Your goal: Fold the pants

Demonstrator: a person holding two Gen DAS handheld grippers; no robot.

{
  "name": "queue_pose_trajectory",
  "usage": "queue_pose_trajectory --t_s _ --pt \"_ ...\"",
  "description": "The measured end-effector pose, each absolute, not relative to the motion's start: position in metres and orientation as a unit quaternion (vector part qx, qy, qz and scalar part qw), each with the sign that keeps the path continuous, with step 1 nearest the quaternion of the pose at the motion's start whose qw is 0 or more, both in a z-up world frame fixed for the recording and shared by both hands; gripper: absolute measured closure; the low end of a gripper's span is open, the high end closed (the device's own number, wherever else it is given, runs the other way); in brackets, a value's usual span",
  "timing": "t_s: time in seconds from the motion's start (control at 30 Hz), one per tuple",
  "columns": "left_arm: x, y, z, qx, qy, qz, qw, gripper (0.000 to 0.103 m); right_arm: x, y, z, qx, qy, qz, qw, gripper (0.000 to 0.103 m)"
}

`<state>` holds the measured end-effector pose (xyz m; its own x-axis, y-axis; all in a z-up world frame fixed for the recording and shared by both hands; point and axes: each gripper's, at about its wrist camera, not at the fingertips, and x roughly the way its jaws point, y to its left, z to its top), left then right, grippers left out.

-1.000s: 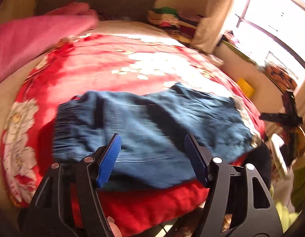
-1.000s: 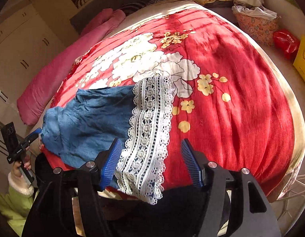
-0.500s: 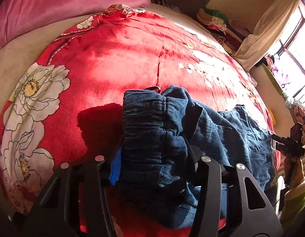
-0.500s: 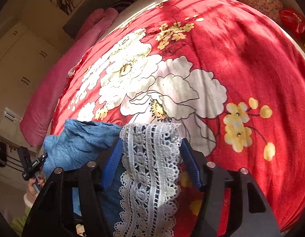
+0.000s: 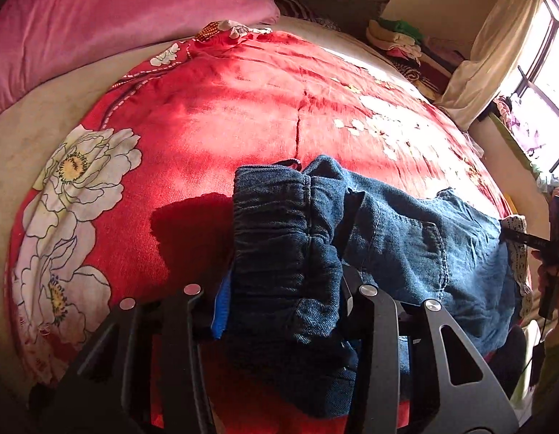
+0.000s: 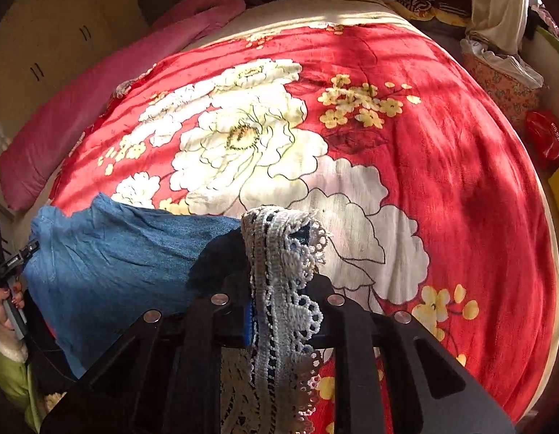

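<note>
Blue denim pants (image 5: 406,238) with a white lace hem lie along the near edge of a red flowered blanket (image 5: 243,108). My left gripper (image 5: 283,293) is shut on the elastic waistband (image 5: 275,224), which bunches up between the fingers. My right gripper (image 6: 283,311) is shut on the lace hem (image 6: 283,271), which stands up in a ridge and hangs down over the fingers. The pant leg (image 6: 116,253) stretches left from there toward the other gripper (image 6: 11,264), seen at the far left edge.
A pink bedroll (image 5: 98,25) lies along the far left of the bed. Folded clothes (image 5: 398,39) are piled at the head by a curtain (image 5: 496,47). A red bag (image 6: 547,137) and a flowered basket (image 6: 503,83) stand beside the bed on the right.
Both grippers moved down onto the pants and closed: the left on the waistband, the right on the lace hem. The cloth has bunched up between the fingers.
</note>
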<state>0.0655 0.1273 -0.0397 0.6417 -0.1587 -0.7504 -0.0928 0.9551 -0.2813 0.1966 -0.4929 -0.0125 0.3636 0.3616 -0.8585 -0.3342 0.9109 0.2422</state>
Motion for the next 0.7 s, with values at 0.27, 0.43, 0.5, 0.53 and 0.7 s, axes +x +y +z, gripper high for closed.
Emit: queue_pose_trajectory --t_s 0.27,0.43,0.5,0.53,0.7 --pt "0.056 0.136 -0.031 -0.176 0.411 -0.031 0.894 0.061 0.162 -0.539 0.018 0.102 0.482 0.207 0.845 0.05" --pt "0.036 0.137 -0.016 -0.193 0.391 -0.04 0.899 0.053 0.104 -0.564 0.035 0.125 0.466 0.216 0.849 0.043" --pt "0.029 0.134 -0.015 -0.19 0.391 -0.041 0.899 0.048 0.081 -0.567 0.029 0.127 0.472 0.219 0.844 0.041" --pt "0.026 0.134 -0.016 -0.191 0.393 -0.041 0.898 0.047 0.071 -0.568 0.024 0.129 0.477 0.219 0.841 0.041" --pt "0.017 0.135 -0.025 -0.205 0.406 -0.038 0.89 0.042 0.041 -0.565 -0.001 0.144 0.501 0.218 0.825 0.041"
